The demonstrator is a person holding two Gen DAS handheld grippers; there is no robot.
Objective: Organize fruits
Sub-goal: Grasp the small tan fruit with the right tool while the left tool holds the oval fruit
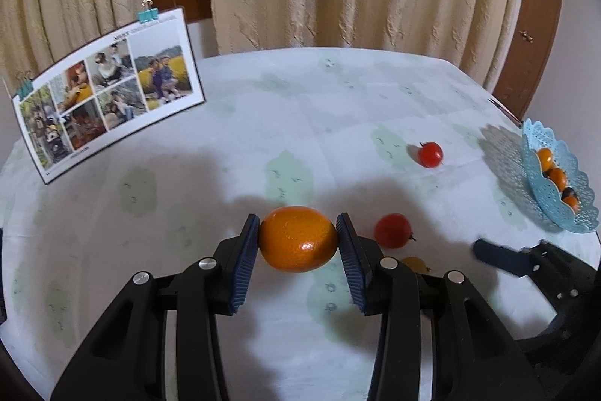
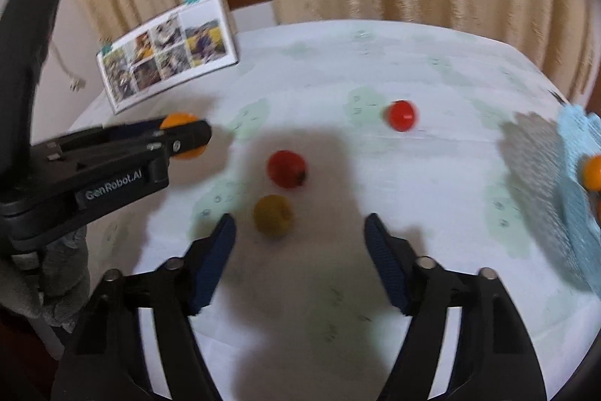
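My left gripper [image 1: 298, 226] is shut on an orange mandarin [image 1: 298, 238], its blue pads pressing both sides just above the table; the same mandarin [image 2: 183, 120] shows in the right wrist view behind the left gripper's fingers [image 2: 188, 136]. My right gripper [image 2: 300, 224] stands open over the cloth with nothing between its pads; a small yellow fruit [image 2: 272, 215] lies just ahead of its left finger. A red tomato [image 2: 286, 168] lies beyond that, and another red tomato [image 2: 402, 115] further back. In the left wrist view both tomatoes appear, the near one [image 1: 392, 230] and the far one [image 1: 431, 154].
A blue lace-edged basket [image 1: 552, 202] holding several small orange fruits sits at the table's right edge, also blurred in the right wrist view [image 2: 580, 198]. A clipped photo board [image 1: 109, 93] leans at the back left. Curtains hang behind the table with the pale patterned cloth [image 1: 263, 123].
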